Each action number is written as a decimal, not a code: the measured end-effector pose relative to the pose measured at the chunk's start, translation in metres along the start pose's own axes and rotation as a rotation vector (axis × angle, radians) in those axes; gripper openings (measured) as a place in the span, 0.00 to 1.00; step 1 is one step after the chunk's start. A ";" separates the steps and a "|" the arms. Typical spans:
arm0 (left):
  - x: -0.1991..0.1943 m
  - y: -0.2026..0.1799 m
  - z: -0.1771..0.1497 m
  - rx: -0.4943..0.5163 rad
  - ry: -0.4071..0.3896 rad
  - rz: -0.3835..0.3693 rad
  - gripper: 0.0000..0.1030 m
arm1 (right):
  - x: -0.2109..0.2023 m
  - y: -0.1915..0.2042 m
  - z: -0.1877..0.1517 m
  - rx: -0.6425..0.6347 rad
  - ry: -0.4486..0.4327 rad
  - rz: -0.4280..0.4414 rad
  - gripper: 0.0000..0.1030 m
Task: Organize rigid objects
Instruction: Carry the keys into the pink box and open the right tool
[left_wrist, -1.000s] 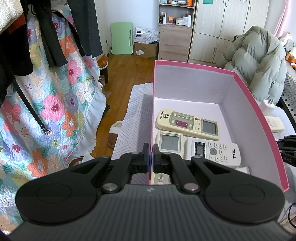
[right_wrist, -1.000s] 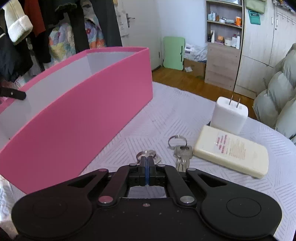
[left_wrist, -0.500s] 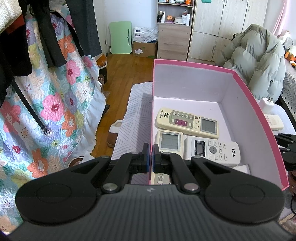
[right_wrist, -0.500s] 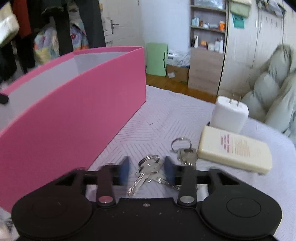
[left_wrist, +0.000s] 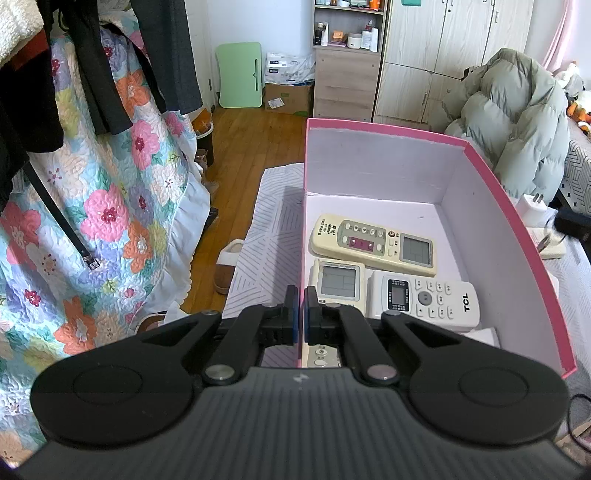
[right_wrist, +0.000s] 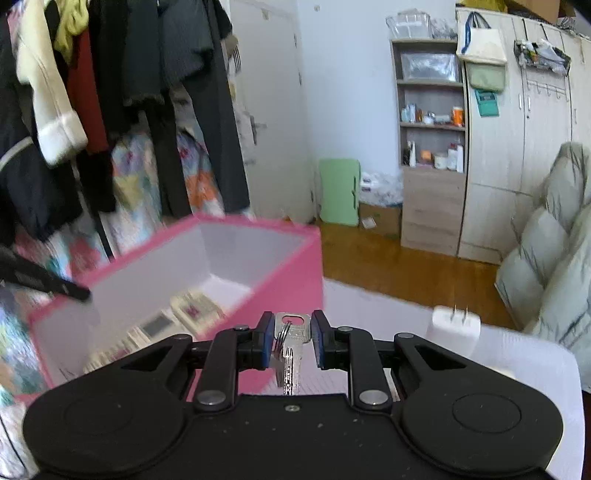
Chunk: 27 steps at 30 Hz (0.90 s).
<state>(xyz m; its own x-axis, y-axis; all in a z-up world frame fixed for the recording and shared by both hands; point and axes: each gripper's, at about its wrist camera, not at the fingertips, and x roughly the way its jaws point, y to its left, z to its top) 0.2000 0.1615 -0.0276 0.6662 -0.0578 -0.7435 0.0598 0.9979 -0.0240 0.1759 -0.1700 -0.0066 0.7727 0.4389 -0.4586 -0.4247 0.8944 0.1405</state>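
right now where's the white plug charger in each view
Left wrist: the white charger sits at the right edge, just outside the pink box's right wall, prongs up.
Right wrist: the charger is right of centre on the white cloth, prongs up, right of the box.
Shared landmark: the pink box.

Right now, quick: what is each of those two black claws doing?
Left gripper: closed on the near wall of the pink cardboard box.
Right gripper: holding a bunch of silver metal keys, lifted.
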 end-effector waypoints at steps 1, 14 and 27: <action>0.000 0.000 0.000 0.001 0.001 0.001 0.02 | -0.004 0.003 0.007 -0.001 -0.018 0.017 0.24; -0.001 -0.002 -0.002 0.005 -0.001 0.000 0.02 | 0.013 0.058 0.064 -0.045 0.001 0.284 0.24; -0.004 0.005 0.001 -0.006 -0.002 -0.020 0.02 | 0.101 0.066 0.050 0.059 0.187 0.244 0.26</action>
<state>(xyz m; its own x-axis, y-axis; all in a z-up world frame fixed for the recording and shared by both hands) 0.1987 0.1666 -0.0243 0.6666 -0.0782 -0.7413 0.0689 0.9967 -0.0431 0.2495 -0.0618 0.0005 0.5488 0.6223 -0.5582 -0.5544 0.7707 0.3142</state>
